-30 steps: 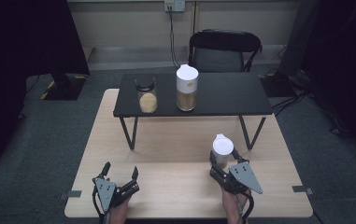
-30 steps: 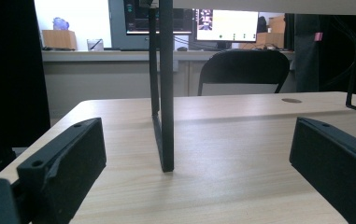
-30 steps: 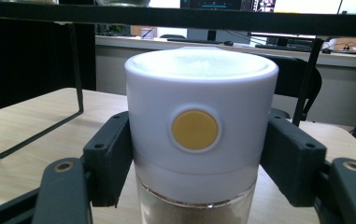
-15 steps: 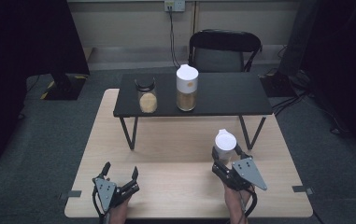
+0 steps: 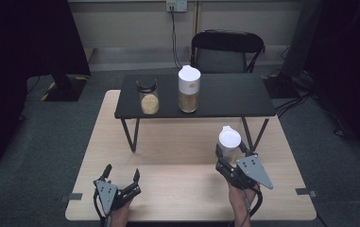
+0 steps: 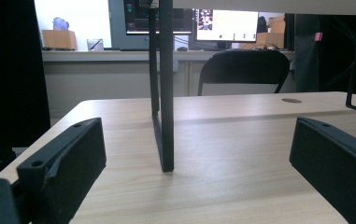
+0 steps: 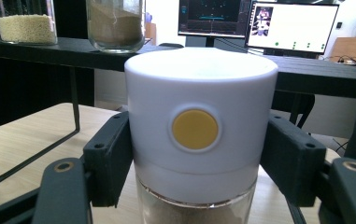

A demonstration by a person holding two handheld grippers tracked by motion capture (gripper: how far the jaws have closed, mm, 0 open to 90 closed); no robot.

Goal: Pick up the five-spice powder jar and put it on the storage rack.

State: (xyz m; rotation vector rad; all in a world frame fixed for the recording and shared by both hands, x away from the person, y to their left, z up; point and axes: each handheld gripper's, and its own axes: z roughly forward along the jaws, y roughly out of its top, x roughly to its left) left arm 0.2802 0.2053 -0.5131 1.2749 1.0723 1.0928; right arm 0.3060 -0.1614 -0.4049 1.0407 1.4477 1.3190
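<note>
High view: pale wood table (image 5: 177,156), black shelf (image 5: 225,97) at far edge, chair (image 5: 227,49) behind. Right gripper (image 5: 228,158) clamps white-lidded jar (image 5: 228,141) — base hidden; left gripper (image 5: 121,176) spread wide, holding nothing.

Left claw (image 5: 122,176) low, jaws spread wide, right claw (image 5: 229,156) apparently raised, jaws clamped inward

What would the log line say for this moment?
right claw: shut on white-lidded jar | left claw: open, nothing held | black shelf: small jar, tall jar
</note>
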